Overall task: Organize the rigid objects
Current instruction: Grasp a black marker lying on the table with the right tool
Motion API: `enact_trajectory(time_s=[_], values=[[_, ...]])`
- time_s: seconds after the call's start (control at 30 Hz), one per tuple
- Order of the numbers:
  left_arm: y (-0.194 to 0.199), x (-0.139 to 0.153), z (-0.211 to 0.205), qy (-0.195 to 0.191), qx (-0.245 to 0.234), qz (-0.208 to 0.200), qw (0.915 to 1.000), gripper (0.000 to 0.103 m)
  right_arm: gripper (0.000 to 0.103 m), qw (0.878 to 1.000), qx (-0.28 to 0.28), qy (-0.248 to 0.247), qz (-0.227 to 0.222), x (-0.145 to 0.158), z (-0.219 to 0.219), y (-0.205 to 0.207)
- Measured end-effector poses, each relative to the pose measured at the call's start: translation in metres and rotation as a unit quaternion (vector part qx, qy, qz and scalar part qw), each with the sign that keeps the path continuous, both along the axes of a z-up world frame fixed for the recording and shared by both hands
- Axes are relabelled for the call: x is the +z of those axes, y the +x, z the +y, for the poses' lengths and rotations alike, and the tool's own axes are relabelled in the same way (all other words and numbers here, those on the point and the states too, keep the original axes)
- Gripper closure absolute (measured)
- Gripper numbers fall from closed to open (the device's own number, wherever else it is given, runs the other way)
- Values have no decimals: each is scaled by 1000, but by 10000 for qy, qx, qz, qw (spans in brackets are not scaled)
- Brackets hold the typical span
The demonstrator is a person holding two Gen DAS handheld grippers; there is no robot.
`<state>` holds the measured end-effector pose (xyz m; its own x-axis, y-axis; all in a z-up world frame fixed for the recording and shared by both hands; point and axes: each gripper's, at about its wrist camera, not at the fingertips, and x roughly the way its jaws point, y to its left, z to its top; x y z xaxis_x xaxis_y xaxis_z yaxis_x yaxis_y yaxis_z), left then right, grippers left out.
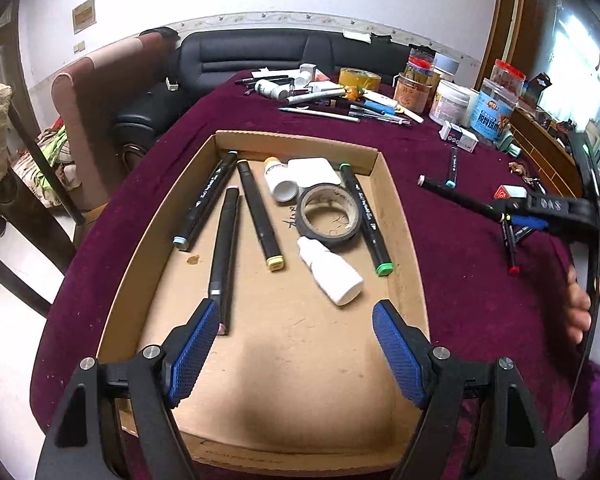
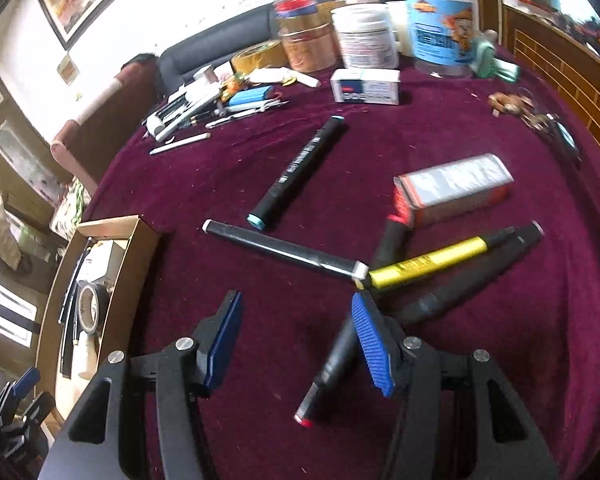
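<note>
Right gripper (image 2: 296, 344) half open, empty, right of box (image 2: 116, 264): grasp stiff, light, smooth marker (image 2: 284, 250) mid-barrel, across its width.

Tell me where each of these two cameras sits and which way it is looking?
Left wrist view: rides on the left tongs, looking down into the cardboard tray of markers; its open blue pads frame the picture, and a hand holding the right tongs shows at right.
Right wrist view: rides on the right tongs, looking down at loose markers on the maroon cloth; the left tongs show at bottom left.
Shared: tray, black tape roll, white-capped marker.
</note>
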<state>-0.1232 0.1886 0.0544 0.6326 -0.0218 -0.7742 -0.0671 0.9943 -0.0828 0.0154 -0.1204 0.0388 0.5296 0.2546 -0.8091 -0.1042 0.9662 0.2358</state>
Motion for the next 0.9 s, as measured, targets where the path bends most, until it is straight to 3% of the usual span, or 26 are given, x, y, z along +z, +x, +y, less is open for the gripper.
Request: enact_trajectory(time_s=[0.23,0.43,0.5,0.77,0.9], values=[[0,-3,12,-180,117,23,9998,21,48,9994,266,-175,136,6,34,53],[-2,-2,28,-371,254,-19,9990,21,47,9964,201,-94,822,-23,45,89],[-3,-1,30,-400,239,-66,9989,21,40,9965,222,44,803,-25,45,86],[-1,4,24,-748,23,-178,9970,21,41,9901,770,392,1103,-25,46,43],[-1,6,6,-714,-164,-173,9972,21,55,9927,782,-275,876,-25,59,27]])
